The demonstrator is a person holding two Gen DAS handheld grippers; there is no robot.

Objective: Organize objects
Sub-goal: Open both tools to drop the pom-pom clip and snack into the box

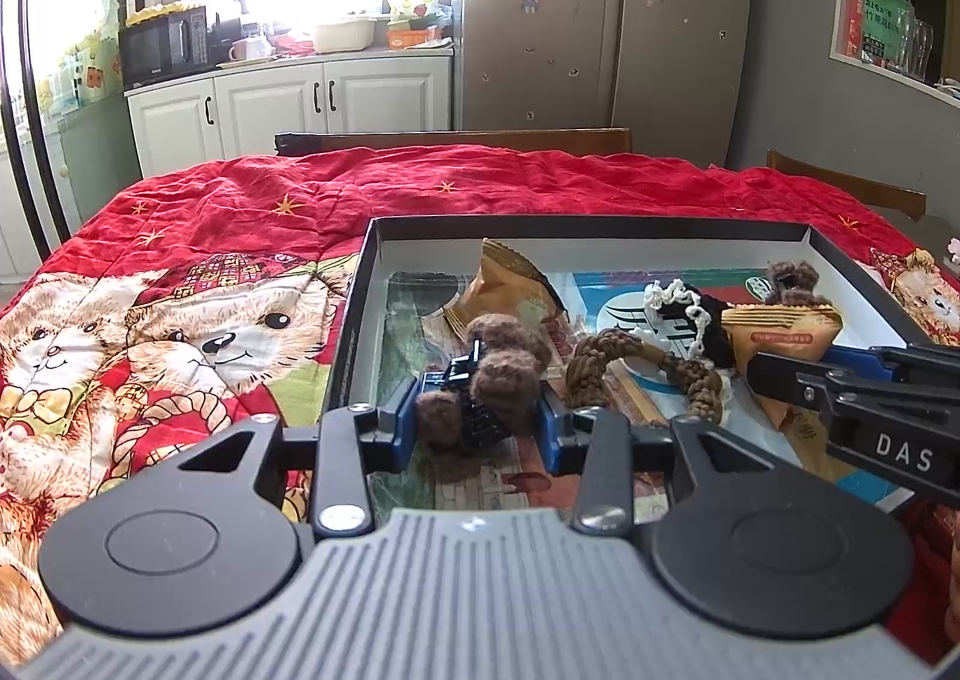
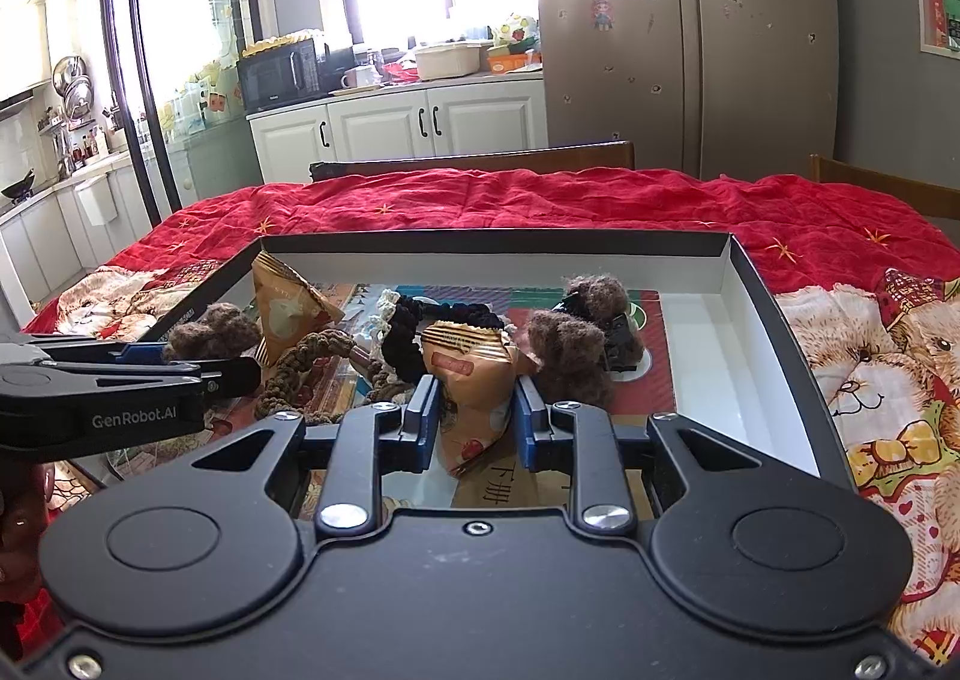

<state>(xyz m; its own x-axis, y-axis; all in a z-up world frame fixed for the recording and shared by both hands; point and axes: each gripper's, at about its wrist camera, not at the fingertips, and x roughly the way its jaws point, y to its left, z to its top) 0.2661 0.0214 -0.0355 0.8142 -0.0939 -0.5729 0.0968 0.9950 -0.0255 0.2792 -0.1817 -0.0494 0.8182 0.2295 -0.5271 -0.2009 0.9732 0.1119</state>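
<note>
Between the blue pads of my left tongs [image 1: 480, 428] sits a black hair claw clip with brown fuzzy pom-poms [image 1: 486, 386], low over the near left part of the shallow box [image 1: 354, 320]. Pads look close on both sides of the clip, but I can't tell if they press it or stand just off it. My right tongs [image 2: 474, 422] pinch a tan snack packet [image 2: 471, 374] by its lower half, pads tight on both sides, packet upright over the box's near middle.

Rest of the box contents: second tan snack packet [image 1: 510, 284] leaning near the back left corner, brown braided hair tie [image 1: 636, 368] in the middle, black scrunchie with white trim [image 1: 690, 314] behind it, second brown fuzzy clip [image 2: 582, 332] toward the right side, just beside the held packet in the right wrist view. All lie on a colourful printed sheet [image 1: 600, 290] lining the box bottom. Box has black outer walls, white inside.

Box rests on the worktop, covered by a red quilt with teddy bears [image 1: 210, 260]. Wooden chair backs [image 1: 480, 137] show past the far edge. Beyond: white cabinets [image 1: 288, 98] with a black microwave [image 1: 168, 44] on top, tall grey fridge [image 1: 600, 14] with stickers, bright window.
</note>
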